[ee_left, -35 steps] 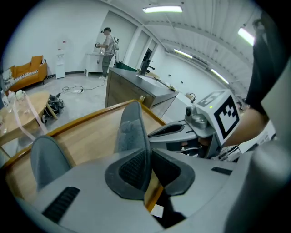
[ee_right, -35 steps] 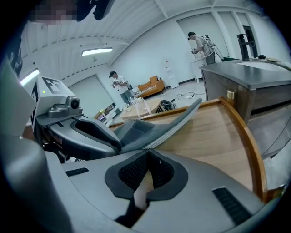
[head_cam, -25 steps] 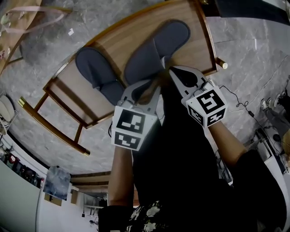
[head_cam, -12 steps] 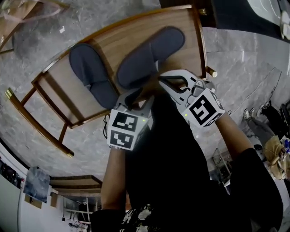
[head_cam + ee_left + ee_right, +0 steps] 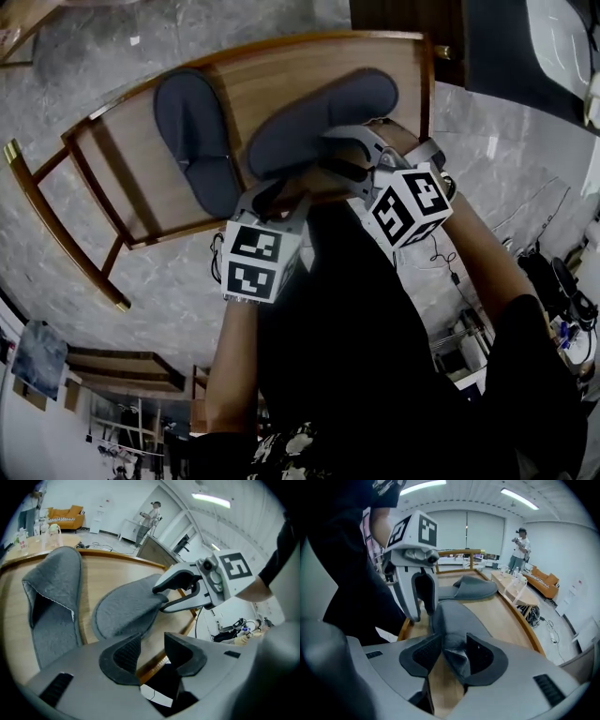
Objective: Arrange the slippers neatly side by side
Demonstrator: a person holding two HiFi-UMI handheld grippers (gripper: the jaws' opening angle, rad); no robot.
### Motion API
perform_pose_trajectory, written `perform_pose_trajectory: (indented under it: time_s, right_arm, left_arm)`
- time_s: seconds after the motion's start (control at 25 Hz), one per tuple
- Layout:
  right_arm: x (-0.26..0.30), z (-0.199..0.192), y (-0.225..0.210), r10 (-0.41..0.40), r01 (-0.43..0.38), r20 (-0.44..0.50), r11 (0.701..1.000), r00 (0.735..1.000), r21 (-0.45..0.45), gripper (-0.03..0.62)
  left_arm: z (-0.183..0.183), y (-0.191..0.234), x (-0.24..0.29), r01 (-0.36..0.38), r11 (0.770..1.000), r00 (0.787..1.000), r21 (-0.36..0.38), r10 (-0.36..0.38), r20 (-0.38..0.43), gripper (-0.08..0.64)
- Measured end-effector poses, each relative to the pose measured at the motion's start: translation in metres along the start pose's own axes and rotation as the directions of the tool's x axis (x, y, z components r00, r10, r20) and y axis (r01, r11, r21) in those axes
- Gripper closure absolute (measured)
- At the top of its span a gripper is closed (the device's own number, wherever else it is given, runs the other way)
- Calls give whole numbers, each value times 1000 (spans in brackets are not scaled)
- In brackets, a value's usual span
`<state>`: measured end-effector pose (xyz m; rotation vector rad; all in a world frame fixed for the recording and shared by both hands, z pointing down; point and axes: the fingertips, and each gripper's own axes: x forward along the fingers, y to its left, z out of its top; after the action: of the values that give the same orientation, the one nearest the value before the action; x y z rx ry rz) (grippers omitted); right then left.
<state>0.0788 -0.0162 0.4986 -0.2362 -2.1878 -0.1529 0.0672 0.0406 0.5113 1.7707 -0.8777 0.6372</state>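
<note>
Right claw (image 5: 450, 654) has rolled since, pinching the grey slipper (image 5: 457, 616) — left claw (image 5: 152, 651) just spread open, empty.

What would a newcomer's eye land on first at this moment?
On the wooden table, two grey slippers lie at an angle to each other: the left-hand slipper and the right-hand slipper. The right gripper is clamped on the right-hand slipper's near edge. The left gripper, whose jaws have just been opening, hangs with nothing between them over the table's near edge.
</note>
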Motion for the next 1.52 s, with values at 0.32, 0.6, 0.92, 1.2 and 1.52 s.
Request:
perform_pose_trajectory:
  time_s: [0.32, 0.6, 0.92, 1.2, 1.52]
  right_arm:
    - [3, 3, -13, -58, 58, -4, 986, 998, 155, 572]
    - [-23, 19, -12, -56, 20, 71, 900, 996, 436, 575]
    - [-23, 38, -11, -85, -66, 192, 741, 978, 668, 578]
    - [-11, 56, -27, -167, -105, 263, 622, 950, 776, 578]
    - [1, 74, -56, -332, -41, 283, 581, 900, 813, 578]
  left_arm:
    - [6, 11, 0, -36, 999, 999, -13, 36, 28, 411]
    - [33, 20, -23, -68, 997, 994, 48, 63, 89, 411]
    - [69, 44, -38, -118, 989, 982, 84, 104, 160, 416]
    - [106, 64, -48, -123, 988, 969, 94, 99, 225, 419]
    - [139, 84, -54, -129, 985, 960, 114, 96, 264, 427]
